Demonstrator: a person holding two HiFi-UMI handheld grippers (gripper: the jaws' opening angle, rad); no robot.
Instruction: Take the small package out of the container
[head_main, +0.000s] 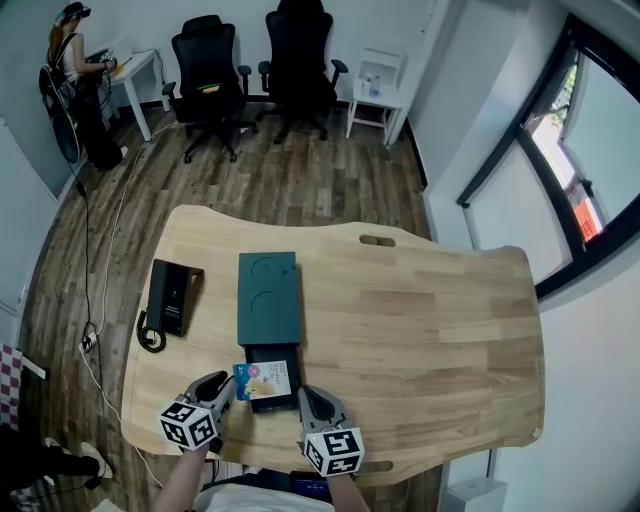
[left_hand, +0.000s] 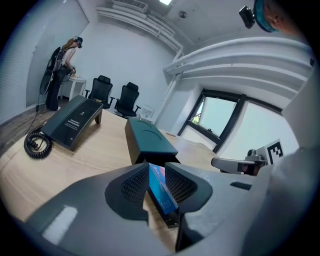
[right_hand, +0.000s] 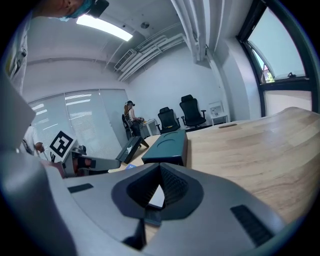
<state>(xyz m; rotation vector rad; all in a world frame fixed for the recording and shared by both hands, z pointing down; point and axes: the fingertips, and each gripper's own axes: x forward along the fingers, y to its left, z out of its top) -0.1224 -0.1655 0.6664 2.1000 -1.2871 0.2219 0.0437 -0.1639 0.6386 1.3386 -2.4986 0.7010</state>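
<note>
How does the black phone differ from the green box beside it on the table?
The phone is black, shorter, with a coiled cord; the green box is longer, cordless. The phone's face slopes; the green box's top is level, its black tray slid out. Both rest on the wooden table.

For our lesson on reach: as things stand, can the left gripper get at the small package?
Likely yes. The small package stands between the left gripper's jaws, clear of the container's green sleeve, with nothing covering it.
</note>
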